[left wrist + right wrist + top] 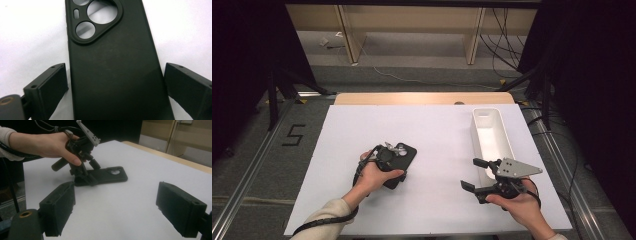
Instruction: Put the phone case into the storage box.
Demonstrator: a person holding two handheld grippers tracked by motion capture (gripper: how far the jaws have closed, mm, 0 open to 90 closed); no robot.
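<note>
Two hand-held grippers are in my hands, and the work sits on the left. My left hand-held gripper (388, 159) points down over a black phone case (401, 161) that lies flat on the white table (432, 135), back side up, its camera cutouts facing the far end. Looking along my left hand-held gripper's own jaws, the case runs straight up between them: one black pad (51, 85) stands just beside the case's left edge, the other pad just beside its right edge, and I can see a thin strip of white table on each side, so the pads are not pressing. The jaws are released, straddling the case, nothing gripped. From my right hand-held gripper's camera I see my left hand (47, 143) wrapped around that tool, its tips down at the near end of the case, with the grey three-cornered plate tilted up on top. My right hand-held gripper (477, 176) hangs over the right part of the table, well apart from the case, jaws spread wide with only bare white table between them; it holds nothing. Just beyond it a long white tray (507, 135) lies lengthwise near the table's right edge, and the grey plate on my right tool overlaps its near end in the high view. The case is left of the table's middle, well apart from the tray.
</note>
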